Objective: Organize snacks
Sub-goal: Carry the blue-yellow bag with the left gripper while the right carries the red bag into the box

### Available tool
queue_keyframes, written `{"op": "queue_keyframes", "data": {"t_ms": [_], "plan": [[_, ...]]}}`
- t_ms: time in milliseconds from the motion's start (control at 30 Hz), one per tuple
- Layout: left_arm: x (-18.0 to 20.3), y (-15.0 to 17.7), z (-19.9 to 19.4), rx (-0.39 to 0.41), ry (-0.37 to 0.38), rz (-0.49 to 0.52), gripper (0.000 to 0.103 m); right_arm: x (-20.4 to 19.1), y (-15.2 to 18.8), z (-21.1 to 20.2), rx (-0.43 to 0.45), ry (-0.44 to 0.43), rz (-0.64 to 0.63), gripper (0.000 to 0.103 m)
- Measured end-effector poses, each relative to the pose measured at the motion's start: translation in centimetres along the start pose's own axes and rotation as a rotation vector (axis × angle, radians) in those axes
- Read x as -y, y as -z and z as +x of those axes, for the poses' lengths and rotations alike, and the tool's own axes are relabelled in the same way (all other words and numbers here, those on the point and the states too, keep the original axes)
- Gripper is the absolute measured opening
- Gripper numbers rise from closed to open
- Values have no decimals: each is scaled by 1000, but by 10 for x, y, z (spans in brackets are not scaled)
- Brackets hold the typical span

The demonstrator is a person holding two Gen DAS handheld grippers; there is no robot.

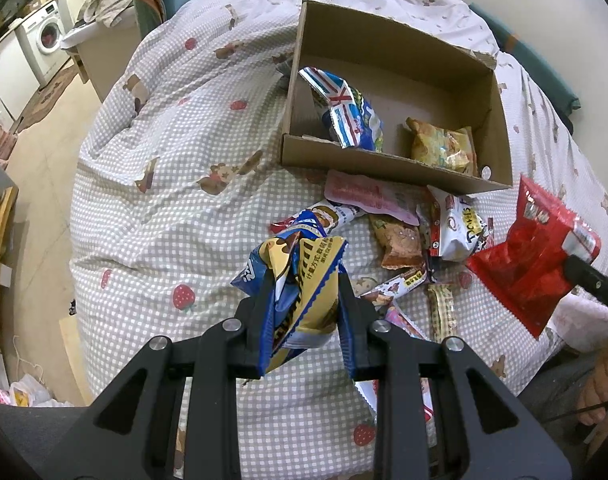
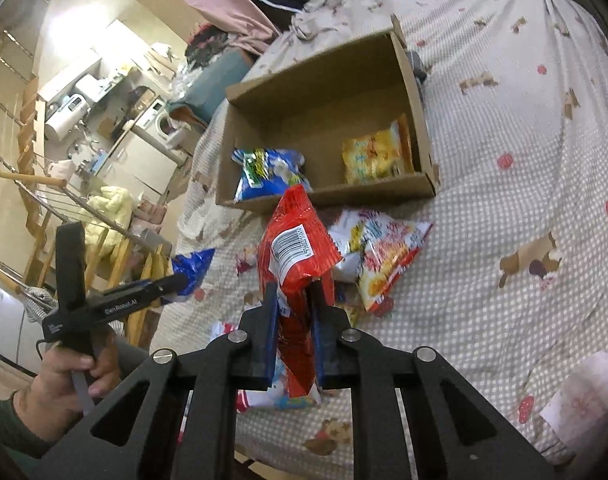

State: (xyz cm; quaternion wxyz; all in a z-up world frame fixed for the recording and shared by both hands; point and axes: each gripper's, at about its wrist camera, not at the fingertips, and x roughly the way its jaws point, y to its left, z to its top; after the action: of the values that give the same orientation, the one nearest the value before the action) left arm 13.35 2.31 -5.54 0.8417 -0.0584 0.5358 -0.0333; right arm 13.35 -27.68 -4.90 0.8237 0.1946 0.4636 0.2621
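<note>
My left gripper (image 1: 304,284) is shut on a blue and yellow snack packet (image 1: 300,280), held above the checked bedspread. My right gripper (image 2: 294,292) is shut on a red snack packet (image 2: 298,240); the packet also shows at the right in the left wrist view (image 1: 531,248). An open cardboard box (image 1: 383,160) lies on the bed ahead, with a blue and white packet (image 1: 351,116) at its left and a yellow packet (image 1: 443,148) at its right. In the right wrist view the box (image 2: 323,196) holds the same blue packet (image 2: 268,172) and yellow packet (image 2: 375,156).
A pile of loose snack packets (image 1: 403,232) lies on the bedspread in front of the box, also in the right wrist view (image 2: 383,256). The bed's left edge drops to the floor (image 1: 36,152). A washing machine (image 1: 48,32) and cabinets stand far left.
</note>
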Motion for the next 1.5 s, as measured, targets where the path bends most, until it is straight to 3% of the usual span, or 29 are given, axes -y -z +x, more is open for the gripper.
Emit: {"op": "queue_keyframes", "data": {"t_ms": [300,633,867,1133,1267,1500], "plan": [[9,-28,-14,57,-13,32,23,-5,-19,-17,129,-16,3,15],[18,-86,-19,133,-61,89,23,-1,-57,-10,176,0,14,14],[35,-117,21,89,-80,127,23,3,-84,1,194,-2,28,14],[61,-131,60,61,-102,204,23,13,-110,13,191,19,38,14],[67,-135,78,19,-75,208,23,22,-121,20,188,26,49,14],[70,-140,82,40,-44,205,22,24,-138,41,161,33,30,14]]}}
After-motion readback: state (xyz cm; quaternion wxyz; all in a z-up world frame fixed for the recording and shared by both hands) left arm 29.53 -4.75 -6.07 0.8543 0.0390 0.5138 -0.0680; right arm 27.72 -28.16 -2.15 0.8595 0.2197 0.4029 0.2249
